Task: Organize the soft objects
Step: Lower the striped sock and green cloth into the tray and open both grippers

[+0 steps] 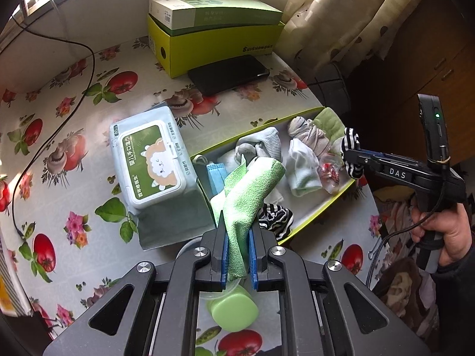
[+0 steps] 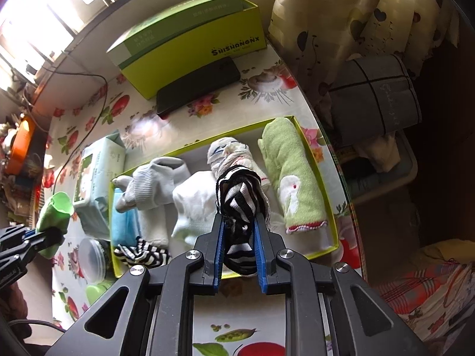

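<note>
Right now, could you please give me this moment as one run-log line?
left gripper: shut on green cloth | right gripper: shut on striped sock | both above tray

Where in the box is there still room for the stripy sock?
Bare floor shows at the tray's near edge, between the white sock and the green towel. The far-left end is crowded with the grey socks and blue cloth.

Soft things in and over the shallow green tray

A green cloth (image 1: 249, 195) hangs over the tray's (image 2: 332, 207) left end; a striped sock (image 2: 240, 204) hangs above its middle. Inside lie a rolled green towel (image 2: 292, 175) at the right end, white socks (image 2: 193, 204), grey socks (image 2: 154, 184), a blue cloth (image 2: 123, 222) and another striped sock (image 2: 142, 253) in the near left corner.
</note>
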